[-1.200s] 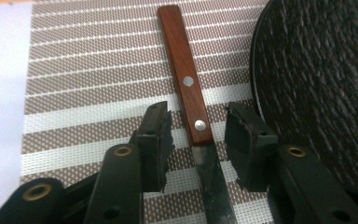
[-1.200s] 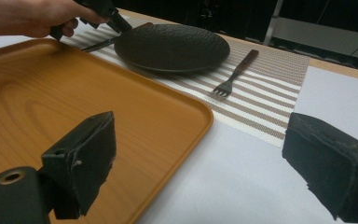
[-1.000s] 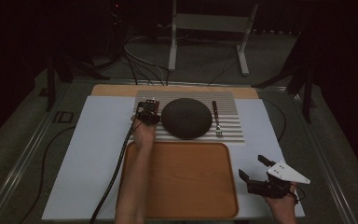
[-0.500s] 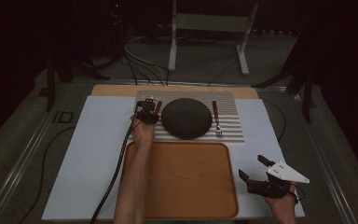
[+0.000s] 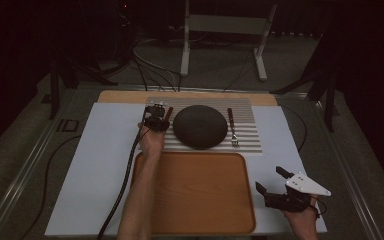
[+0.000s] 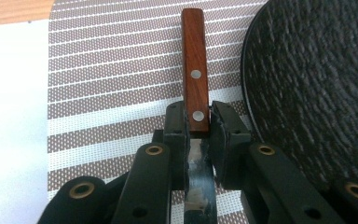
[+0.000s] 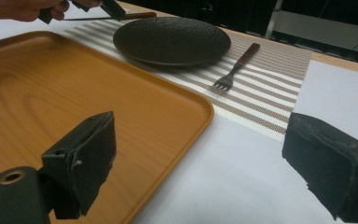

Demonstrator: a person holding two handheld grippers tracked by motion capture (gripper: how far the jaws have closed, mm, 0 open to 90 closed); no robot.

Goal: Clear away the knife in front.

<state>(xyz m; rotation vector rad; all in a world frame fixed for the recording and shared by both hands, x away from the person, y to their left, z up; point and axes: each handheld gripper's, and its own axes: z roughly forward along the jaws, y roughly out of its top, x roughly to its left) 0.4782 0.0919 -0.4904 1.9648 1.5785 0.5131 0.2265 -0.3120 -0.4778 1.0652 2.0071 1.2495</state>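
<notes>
Beside the plate's (image 6: 317,88) left rim, the left hand-held gripper (image 6: 198,126) clamps a knife (image 6: 194,70); right (image 7: 205,158) gapes wide.

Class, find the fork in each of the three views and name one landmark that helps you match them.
High view: fork on the striped mat, right of the dark plate.
Left gripper view: not in it.
Right gripper view: fork right of centre, on the mat beside the plate.
Shared landmark: the plate.
</notes>
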